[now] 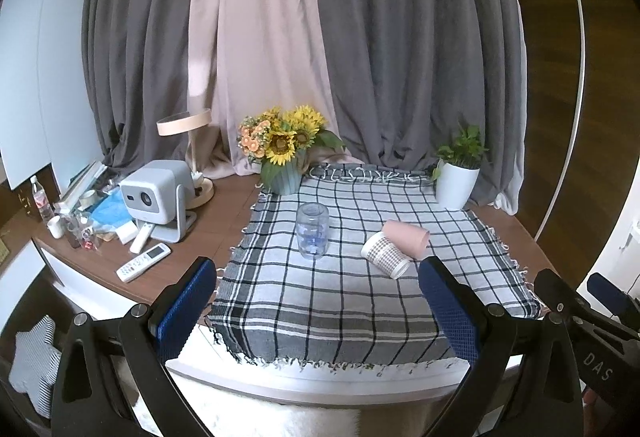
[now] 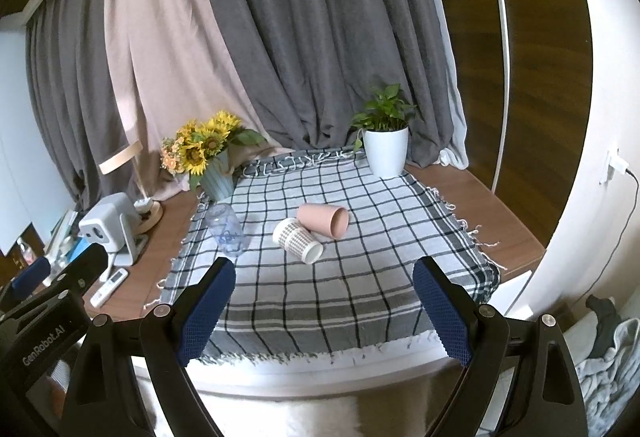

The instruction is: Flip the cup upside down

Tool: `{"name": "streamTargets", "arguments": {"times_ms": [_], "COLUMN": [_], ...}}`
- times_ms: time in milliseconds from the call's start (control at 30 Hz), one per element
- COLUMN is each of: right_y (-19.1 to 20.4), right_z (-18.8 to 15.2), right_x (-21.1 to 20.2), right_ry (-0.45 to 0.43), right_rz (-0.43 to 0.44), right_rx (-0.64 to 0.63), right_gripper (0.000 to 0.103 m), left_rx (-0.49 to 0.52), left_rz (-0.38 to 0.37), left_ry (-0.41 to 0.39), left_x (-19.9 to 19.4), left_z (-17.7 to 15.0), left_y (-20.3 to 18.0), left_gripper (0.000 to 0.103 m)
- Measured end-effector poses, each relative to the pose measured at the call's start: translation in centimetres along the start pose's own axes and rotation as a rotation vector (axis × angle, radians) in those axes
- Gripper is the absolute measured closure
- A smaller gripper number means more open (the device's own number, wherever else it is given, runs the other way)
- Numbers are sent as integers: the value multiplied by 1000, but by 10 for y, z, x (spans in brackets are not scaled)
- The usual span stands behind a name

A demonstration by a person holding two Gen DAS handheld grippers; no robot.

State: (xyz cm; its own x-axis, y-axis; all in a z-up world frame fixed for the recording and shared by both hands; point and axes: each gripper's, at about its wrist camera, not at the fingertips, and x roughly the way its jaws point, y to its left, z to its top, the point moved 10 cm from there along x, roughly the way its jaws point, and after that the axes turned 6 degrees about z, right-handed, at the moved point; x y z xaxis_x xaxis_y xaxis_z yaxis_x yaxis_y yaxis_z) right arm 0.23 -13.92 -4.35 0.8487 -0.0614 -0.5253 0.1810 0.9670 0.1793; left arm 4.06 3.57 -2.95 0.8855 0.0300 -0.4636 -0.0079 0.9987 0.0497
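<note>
Now both grippers hover wide open and empty before three cups on a checked cloth (image 1: 340, 301).
Left gripper (image 1: 318, 303) and right gripper (image 2: 324, 307) hold nothing; best to grip the tipped pink plastic cup (image 2: 324, 219) or patterned paper cup (image 2: 298, 240) across its sides, clear of the clear glass tumbler (image 1: 312, 231), which already looks inverted.

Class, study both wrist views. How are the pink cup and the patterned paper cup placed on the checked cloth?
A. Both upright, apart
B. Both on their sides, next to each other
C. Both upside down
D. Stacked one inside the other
B: the pink cup and the patterned paper cup both lie on their sides, close together on the checked cloth.
</note>
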Motion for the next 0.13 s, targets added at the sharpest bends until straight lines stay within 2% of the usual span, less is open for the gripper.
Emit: {"name": "streamTargets", "arguments": {"times_ms": [133], "right_y": [-1], "right_z": [-1], "right_x": [-1], "right_ry": [3], "right_rz": [-4], "right_rx": [-2], "right_gripper": [12], "left_rx": [2], "left_rz": [-7], "left_ry": [2], "left_x": [0], "left_z": [-1], "left_y": [0], "left_gripper": [0]}}
